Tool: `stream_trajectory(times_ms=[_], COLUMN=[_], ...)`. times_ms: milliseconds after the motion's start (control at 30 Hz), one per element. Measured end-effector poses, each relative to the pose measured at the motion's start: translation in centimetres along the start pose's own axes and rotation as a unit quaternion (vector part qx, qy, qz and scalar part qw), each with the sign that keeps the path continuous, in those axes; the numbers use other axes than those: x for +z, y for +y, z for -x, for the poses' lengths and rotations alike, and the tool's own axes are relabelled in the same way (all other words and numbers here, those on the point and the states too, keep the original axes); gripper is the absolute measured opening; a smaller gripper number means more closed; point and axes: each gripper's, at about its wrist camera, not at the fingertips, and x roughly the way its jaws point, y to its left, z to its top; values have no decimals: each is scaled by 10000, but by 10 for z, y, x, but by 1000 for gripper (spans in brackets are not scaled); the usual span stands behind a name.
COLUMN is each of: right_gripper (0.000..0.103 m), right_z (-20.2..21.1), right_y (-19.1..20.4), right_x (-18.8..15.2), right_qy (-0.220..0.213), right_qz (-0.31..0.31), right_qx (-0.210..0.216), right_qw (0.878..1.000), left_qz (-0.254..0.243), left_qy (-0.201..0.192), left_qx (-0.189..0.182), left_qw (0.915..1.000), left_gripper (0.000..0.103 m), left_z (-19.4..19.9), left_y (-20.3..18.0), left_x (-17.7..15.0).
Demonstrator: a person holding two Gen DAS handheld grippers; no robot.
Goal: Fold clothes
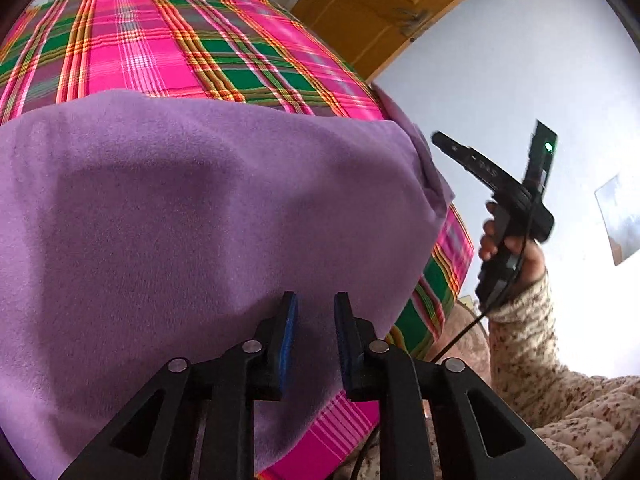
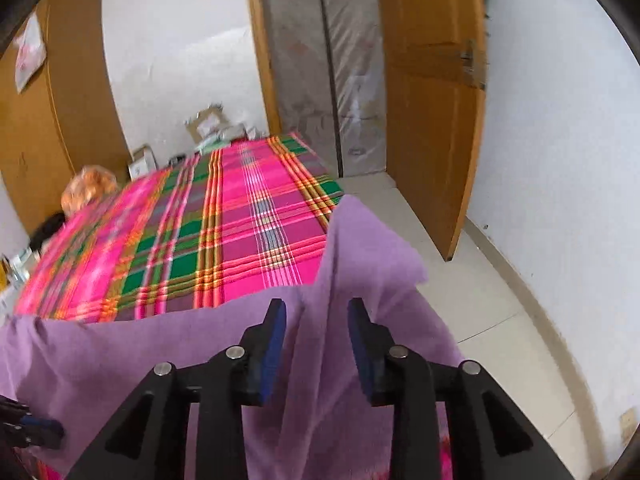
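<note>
Purple fleece cloth (image 1: 200, 208) spread over pink-green plaid bed (image 1: 160, 48) | my left gripper (image 1: 316, 336) — jaws apart | my right gripper (image 2: 317, 340) — jaws apart, empty.

- Purple fleece garment (image 1: 180, 208): soft, plain, spread across the lower left of the left wrist view over the pink-green plaid sheet (image 1: 168, 44), its right edge folded.

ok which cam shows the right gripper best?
Left wrist: it shows the whole right gripper from outside, raised beside the bed, off the purple garment. Right wrist shows only its two open fingers over the cloth.
</note>
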Motion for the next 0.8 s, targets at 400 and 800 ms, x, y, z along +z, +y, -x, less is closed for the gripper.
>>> stream_trajectory(times_ms=[400, 800], right_gripper=[9, 3], right_z=[-70, -15], right_y=[-8, -54], right_x=[29, 19], right_qy=[776, 2], right_qz=[-89, -907], right_qx=[-254, -147], right_qw=[9966, 9958], left_qz=[330, 391], left_qy=[-80, -159], left_qx=[-105, -10], left_qw=[9994, 9991], left_gripper=[20, 20], left_z=[-3, -7], left_y=[6, 3], left_x=[4, 4])
